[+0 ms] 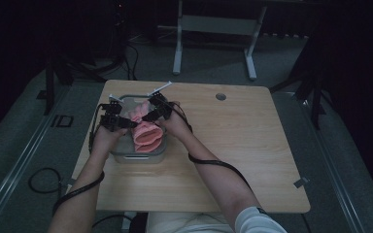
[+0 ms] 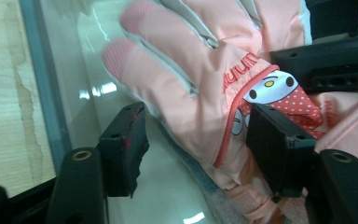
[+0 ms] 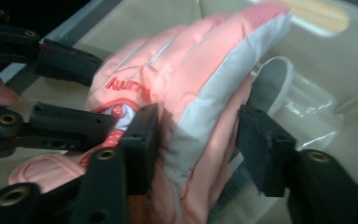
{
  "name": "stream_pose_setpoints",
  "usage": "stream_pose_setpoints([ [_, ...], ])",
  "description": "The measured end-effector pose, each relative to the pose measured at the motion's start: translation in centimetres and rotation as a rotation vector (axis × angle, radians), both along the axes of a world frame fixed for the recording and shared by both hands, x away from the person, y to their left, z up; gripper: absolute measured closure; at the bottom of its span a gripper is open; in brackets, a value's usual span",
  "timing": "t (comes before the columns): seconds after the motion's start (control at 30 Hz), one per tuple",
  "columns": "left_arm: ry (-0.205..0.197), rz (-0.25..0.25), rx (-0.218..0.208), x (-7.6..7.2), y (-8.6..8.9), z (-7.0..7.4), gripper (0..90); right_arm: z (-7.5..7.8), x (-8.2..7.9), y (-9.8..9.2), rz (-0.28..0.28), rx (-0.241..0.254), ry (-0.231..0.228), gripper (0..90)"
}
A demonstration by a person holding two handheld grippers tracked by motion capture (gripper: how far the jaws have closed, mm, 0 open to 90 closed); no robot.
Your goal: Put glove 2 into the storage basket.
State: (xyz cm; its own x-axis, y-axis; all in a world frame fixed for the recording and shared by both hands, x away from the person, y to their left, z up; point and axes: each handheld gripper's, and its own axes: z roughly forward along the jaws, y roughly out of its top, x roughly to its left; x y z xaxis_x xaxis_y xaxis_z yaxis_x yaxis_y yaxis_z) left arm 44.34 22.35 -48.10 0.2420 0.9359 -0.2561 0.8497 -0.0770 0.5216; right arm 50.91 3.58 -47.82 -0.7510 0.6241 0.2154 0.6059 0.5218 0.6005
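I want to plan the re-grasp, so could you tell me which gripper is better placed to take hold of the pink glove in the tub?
Probably the right gripper: its open jaws straddle the glove. The left gripper touches its edge with one jaw.

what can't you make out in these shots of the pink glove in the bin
- Glove cuff end: cut off by the bottom edge in the left gripper view, behind the jaws in the right gripper view.
- One glove or two: too small and dark in the high view.
- Red lettering on the glove: too blurred to read.
- Bin floor under the glove: covered.
- Right gripper: whether its pads touch the glove is unclear.
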Motion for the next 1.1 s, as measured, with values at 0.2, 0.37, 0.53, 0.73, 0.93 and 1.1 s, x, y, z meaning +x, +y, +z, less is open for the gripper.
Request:
stream_pose_setpoints([
  [0.2, -0.019, -0.003, 0.024, 0.0, -0.1, 0.7, 35.3, 0.9, 0.0, -0.7, -0.010, 0.026, 0.000, 47.0],
  [0.37, -0.049, 0.021, 0.019, -0.2, 0.2, 1.4, 35.3, 1.7, -0.2, -1.1, -0.005, 0.036, -0.012, 44.3],
  [0.53, -0.060, 0.021, 0.000, -0.4, 0.2, 1.9, 35.3, 2.0, -0.4, -1.6, -0.003, 0.043, -0.030, 41.9],
  [0.73, -0.107, 0.003, -0.036, -1.5, -0.4, 3.1, 34.5, 2.6, -0.6, -2.3, -0.002, 0.068, -0.053, 36.9],
  [0.93, -0.151, -0.045, -0.047, -2.9, -1.5, 4.3, 34.3, 3.1, -1.0, -3.2, 0.020, 0.107, -0.037, 28.8],
  [1.1, -0.214, -0.068, -0.050, -4.2, -2.9, 5.2, 33.9, 3.4, -1.3, -4.5, 0.044, 0.157, -0.060, 22.5],
])
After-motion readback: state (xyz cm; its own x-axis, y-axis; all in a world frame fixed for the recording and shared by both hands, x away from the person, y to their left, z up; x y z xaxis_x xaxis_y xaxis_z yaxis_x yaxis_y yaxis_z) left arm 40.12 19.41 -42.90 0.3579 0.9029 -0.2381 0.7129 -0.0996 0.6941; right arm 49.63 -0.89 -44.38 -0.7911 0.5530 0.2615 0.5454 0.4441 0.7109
